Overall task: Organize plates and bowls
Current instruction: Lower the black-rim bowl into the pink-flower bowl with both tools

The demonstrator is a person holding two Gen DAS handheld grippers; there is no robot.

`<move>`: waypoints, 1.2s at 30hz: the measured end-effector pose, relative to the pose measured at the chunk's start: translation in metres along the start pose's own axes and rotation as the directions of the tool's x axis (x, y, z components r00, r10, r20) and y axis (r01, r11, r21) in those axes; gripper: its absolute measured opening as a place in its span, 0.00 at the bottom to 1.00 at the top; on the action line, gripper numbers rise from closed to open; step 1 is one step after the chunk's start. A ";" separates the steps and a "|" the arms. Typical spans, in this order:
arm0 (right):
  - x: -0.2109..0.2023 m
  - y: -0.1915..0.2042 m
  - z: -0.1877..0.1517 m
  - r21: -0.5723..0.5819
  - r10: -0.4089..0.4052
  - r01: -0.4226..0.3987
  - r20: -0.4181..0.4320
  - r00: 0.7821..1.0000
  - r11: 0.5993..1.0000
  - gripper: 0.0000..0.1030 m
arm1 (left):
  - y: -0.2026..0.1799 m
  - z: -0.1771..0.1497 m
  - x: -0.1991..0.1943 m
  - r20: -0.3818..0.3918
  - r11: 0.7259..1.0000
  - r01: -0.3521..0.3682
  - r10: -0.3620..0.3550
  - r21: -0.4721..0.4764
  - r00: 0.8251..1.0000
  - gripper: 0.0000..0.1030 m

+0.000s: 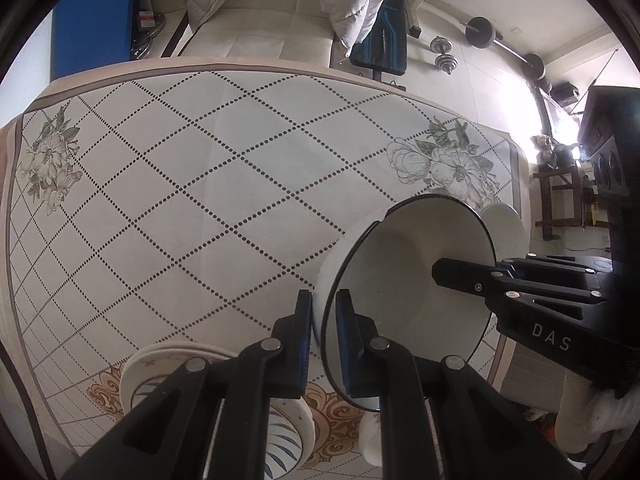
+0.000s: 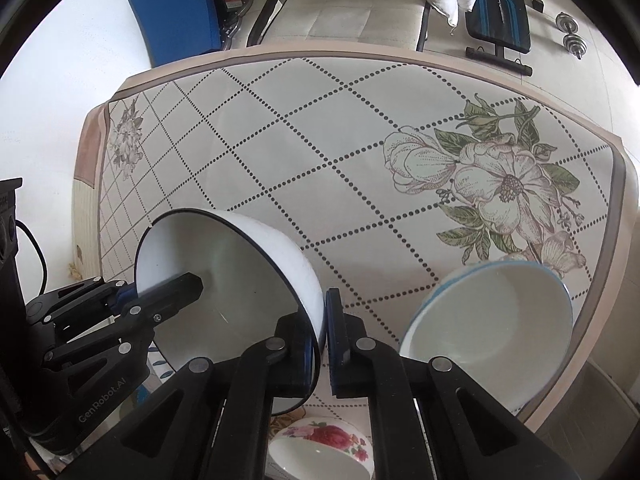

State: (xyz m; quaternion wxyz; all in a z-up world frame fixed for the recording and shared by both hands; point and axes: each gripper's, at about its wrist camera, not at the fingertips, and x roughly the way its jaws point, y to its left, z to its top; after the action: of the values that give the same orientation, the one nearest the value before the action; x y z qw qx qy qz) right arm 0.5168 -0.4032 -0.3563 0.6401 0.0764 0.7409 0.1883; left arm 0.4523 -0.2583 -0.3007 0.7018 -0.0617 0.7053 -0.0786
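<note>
Two claws pinch one bowl (image 1: 404, 280): left gripper (image 1: 324, 340) and right gripper (image 2: 324, 344) on opposite rims. Free one before lowering; stack (image 1: 168, 376) sits below the left.

table middle (image 2: 320, 152) open, blue-rimmed bowl (image 2: 492, 332) near-right

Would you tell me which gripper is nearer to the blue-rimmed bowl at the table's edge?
Right. The right gripper, clamped on the black-rimmed bowl, sits just beside the blue-rimmed bowl; the left gripper holds the opposite rim, farther away.
</note>
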 end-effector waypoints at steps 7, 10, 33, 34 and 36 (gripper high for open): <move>-0.030 -0.007 -0.065 0.002 0.013 -0.013 0.026 1.000 1.000 0.07 | -0.027 -0.046 -0.014 -0.013 0.999 0.018 -0.018 0.047 1.000 0.09; -0.035 -0.016 -0.098 0.018 0.014 -0.015 0.028 1.000 1.000 0.07 | -0.043 -0.066 -0.007 -0.035 0.997 0.025 -0.023 0.067 0.999 0.09; 0.026 -0.043 -0.215 0.042 -0.036 0.040 -0.086 0.996 0.998 0.07 | -0.056 -0.153 0.051 -0.196 0.997 -0.034 0.046 0.065 0.979 0.09; 0.031 -0.038 -0.211 0.037 -0.040 0.044 -0.092 0.995 0.998 0.07 | -0.055 -0.154 0.051 -0.191 0.997 -0.040 0.051 0.064 0.980 0.09; 0.037 -0.038 -0.211 0.037 -0.042 0.046 -0.101 0.994 0.998 0.07 | -0.056 -0.148 0.051 -0.189 0.997 -0.041 0.053 0.066 0.981 0.09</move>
State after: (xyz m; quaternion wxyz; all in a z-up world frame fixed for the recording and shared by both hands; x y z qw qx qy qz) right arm 0.3088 -0.4628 -0.3816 0.6045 0.0632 0.7771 0.1634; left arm 0.3023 -0.3191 -0.3389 0.6344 -0.0156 0.7677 -0.0894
